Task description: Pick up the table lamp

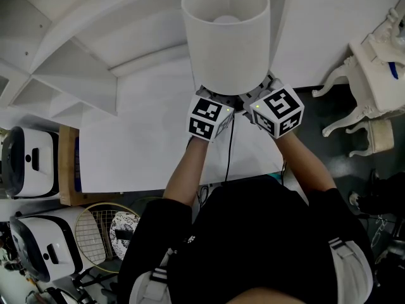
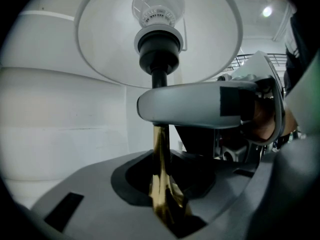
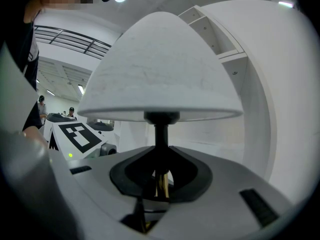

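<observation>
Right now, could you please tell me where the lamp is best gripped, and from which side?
Probably the thin upright stem just under the shade, approached level from the side: it fits a claw, whereas the shade is too wide. The left claw and right claw are shut on it there.

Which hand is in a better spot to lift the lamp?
Right, probably, though both grip the lamp. The right gripper holds the stem high, just under the shade, so it should tip less. The left gripper sits lower, on the gold part.
</observation>
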